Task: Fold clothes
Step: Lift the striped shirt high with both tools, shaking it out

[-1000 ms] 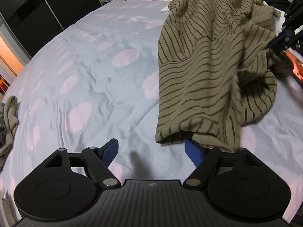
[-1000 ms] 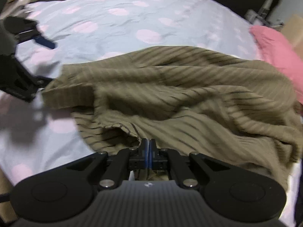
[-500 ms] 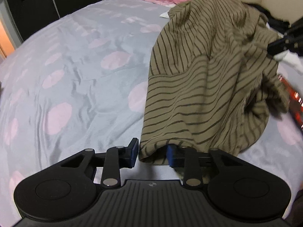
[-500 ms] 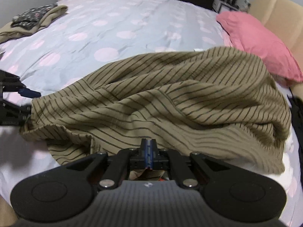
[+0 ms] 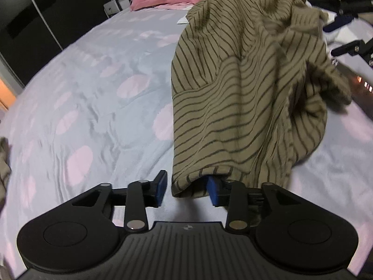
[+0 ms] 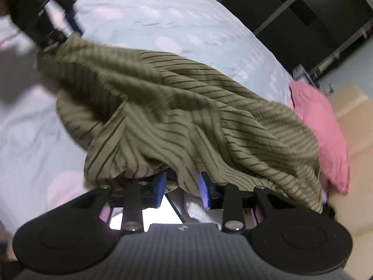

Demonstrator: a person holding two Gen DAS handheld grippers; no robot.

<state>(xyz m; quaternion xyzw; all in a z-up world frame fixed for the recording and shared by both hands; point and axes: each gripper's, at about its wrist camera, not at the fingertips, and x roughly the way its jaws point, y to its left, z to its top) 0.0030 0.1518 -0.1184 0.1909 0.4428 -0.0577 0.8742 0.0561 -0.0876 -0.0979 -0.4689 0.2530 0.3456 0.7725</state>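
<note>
Olive striped knit shirt point(image 5: 244, 98) crumpled on dotted bedsheet point(image 5: 93, 81), both hand-held grippers point(image 5: 187, 190) point(image 6: 181, 190) parted, seemingly gripping nothing.

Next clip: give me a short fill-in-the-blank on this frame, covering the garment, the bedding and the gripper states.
1. The garment on the bed is olive with dark ____.
2. The bedsheet is pale blue with ____ dots.
3. The left hand-held gripper has its jaws ____.
4. The pillow beyond the garment is ____.

Missing words: stripes; pink; open; pink
</note>
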